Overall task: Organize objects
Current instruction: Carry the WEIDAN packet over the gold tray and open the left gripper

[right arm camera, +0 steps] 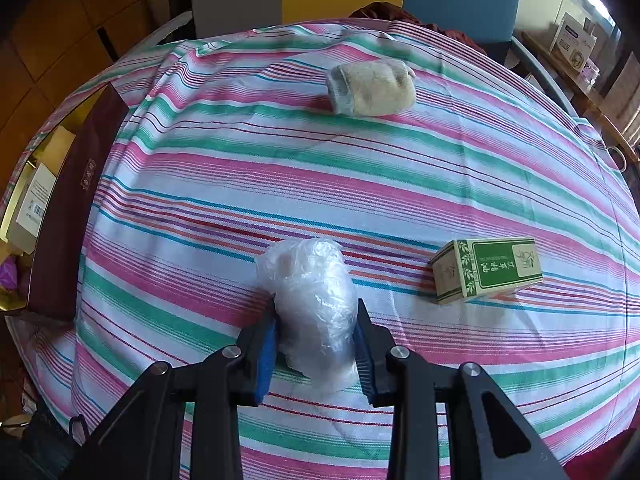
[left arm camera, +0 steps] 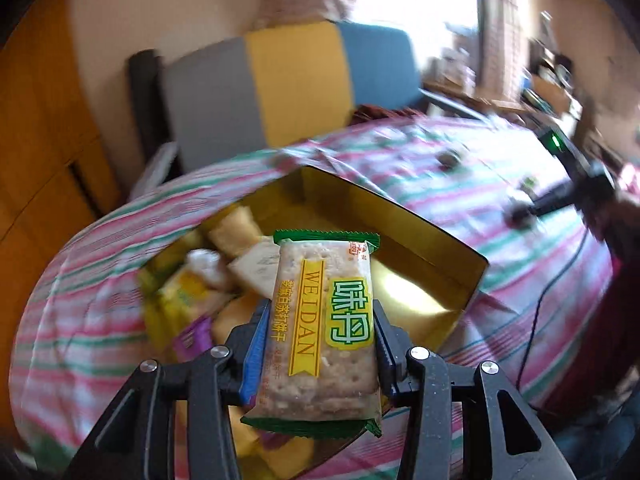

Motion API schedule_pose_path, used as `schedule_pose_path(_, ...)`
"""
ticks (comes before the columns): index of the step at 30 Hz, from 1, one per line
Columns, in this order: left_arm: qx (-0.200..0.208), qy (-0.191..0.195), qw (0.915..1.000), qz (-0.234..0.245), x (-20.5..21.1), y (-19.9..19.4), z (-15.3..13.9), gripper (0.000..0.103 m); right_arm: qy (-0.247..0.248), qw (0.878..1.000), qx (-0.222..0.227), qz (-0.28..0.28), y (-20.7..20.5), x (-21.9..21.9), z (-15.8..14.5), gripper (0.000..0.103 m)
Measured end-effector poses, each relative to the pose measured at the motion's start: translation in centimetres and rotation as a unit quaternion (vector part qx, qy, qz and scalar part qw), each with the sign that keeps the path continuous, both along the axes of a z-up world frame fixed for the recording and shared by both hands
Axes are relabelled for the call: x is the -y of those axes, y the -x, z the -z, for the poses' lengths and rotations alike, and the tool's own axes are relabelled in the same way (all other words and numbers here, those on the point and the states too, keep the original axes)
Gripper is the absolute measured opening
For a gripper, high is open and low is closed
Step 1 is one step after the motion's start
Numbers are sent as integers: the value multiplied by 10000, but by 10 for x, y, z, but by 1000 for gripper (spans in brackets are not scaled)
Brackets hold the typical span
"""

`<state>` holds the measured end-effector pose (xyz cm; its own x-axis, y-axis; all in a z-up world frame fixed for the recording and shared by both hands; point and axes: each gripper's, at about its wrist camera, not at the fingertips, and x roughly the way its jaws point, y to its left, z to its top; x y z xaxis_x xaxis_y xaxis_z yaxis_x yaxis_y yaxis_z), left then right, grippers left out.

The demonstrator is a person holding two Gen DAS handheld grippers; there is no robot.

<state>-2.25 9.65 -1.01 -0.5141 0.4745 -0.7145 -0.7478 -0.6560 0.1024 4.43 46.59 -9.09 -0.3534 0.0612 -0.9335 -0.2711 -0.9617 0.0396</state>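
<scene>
Green-edged WEIDAN cracker packet (left arm camera: 320, 332) sits clamped in your left gripper (left arm camera: 318, 344) above the gold-lined box (left arm camera: 436, 248); lower before releasing. Your right gripper (right arm camera: 316, 344) pinches the crumpled clear plastic bag (right arm camera: 312, 300) on the cloth.

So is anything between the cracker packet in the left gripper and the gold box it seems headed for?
Nothing visible. The cracker packet is clamped in the left gripper above the open gold box. There is no lid on it. Snacks fill its left part, while the right part shows bare gold floor.
</scene>
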Motion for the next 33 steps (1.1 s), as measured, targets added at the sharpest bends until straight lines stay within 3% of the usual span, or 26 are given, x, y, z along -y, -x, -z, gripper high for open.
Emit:
schedule_pose_path(9, 586, 463, 9931, 900, -40, 10, 31, 46, -7, 10000, 4, -2, 0, 1, 1, 33)
schedule_pose_path(18, 879, 819, 9893, 827, -41, 26, 55, 49, -4, 10000, 5, 2, 0, 0, 1, 33)
schedule_pose_path(20, 926, 734, 9900, 769, -38, 28, 55, 56, -5, 10000, 5, 4, 0, 0, 1, 34)
schedule_pose_path(26, 925, 561, 9923, 606, -27, 27, 47, 57, -6, 10000, 3, 3, 0, 0, 1, 34)
schedule_pose_path(29, 945, 114, 9951, 269, -10, 26, 31, 57, -15, 10000, -1, -1, -1, 0, 1, 34)
schedule_pose_path(33, 943, -625, 9913, -678, 17, 24, 12, 57, 14, 9999, -116, 18, -2, 1, -4, 33)
